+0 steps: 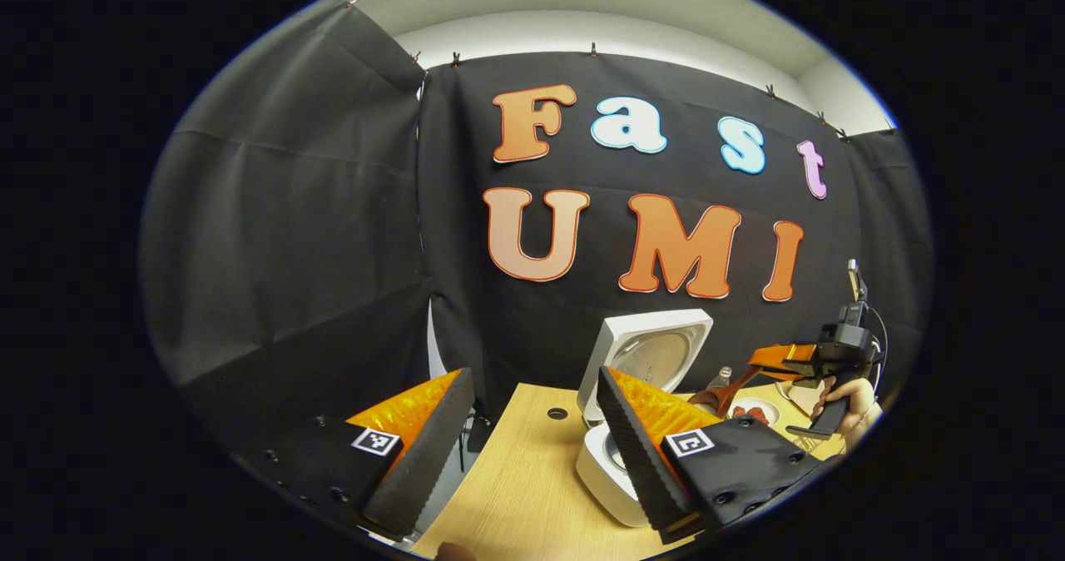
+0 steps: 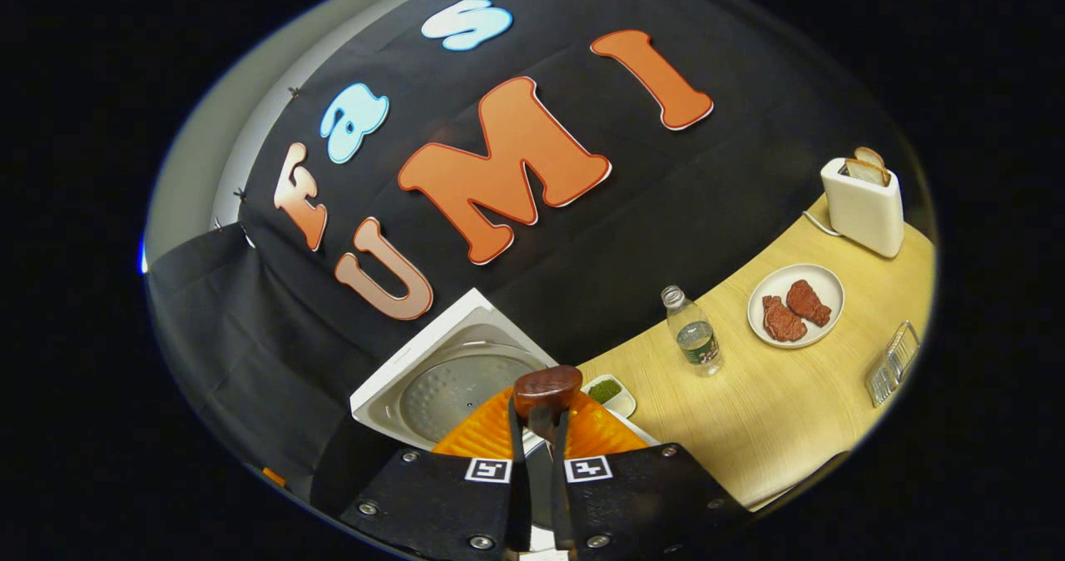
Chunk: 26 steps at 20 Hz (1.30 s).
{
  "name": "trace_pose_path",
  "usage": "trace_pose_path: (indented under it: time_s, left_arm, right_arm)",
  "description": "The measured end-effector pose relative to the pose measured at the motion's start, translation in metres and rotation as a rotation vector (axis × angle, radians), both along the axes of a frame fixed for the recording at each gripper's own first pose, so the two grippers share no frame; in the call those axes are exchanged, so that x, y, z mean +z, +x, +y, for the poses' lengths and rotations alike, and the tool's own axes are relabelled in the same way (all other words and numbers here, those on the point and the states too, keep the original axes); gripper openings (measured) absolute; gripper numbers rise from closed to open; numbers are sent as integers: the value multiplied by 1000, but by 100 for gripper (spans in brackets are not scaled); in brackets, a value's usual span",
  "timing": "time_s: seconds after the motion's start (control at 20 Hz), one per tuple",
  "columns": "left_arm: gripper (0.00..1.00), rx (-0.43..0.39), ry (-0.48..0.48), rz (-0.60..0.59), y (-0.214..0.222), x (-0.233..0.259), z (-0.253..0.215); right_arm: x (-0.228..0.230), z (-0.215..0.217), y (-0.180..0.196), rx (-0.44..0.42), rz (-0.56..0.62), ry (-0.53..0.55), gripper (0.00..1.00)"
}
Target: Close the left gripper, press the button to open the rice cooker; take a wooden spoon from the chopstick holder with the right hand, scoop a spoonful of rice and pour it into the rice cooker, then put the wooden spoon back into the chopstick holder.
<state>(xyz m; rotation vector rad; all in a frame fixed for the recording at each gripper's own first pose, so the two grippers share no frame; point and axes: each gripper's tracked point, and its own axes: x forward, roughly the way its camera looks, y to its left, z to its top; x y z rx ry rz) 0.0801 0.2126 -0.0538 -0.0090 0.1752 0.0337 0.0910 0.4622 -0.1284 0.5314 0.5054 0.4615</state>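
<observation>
The white rice cooker (image 1: 606,471) stands on the wooden table (image 1: 516,503) with its lid (image 1: 653,351) raised upright. My left gripper (image 1: 532,449) is open and empty, its fingers either side of the cooker's left edge. In the right gripper view my right gripper (image 2: 539,418) is shut on the handle of a dark wooden spoon (image 2: 547,386), whose bowl points forward over the open cooker lid (image 2: 456,382). In the left gripper view the right gripper (image 1: 795,361) is at the right, held by a hand (image 1: 850,401), with the spoon (image 1: 717,394) angled down toward the cooker. The spoon's contents are hidden.
A small dish of green bits (image 2: 605,391) sits beside the cooker. Farther right are a water bottle (image 2: 695,332), a white plate (image 2: 819,282) with two pieces of meat, a white toaster (image 2: 864,203) with bread, and a clear container (image 2: 892,364) at the table edge.
</observation>
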Motion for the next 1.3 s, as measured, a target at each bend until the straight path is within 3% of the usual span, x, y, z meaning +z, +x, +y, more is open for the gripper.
trace_pose_path:
  time_s: [1.3]
  left_arm:
    - [100,17,12,7,3,-5,9]
  right_arm:
    - [24,39,-40,308,-463,-464,9]
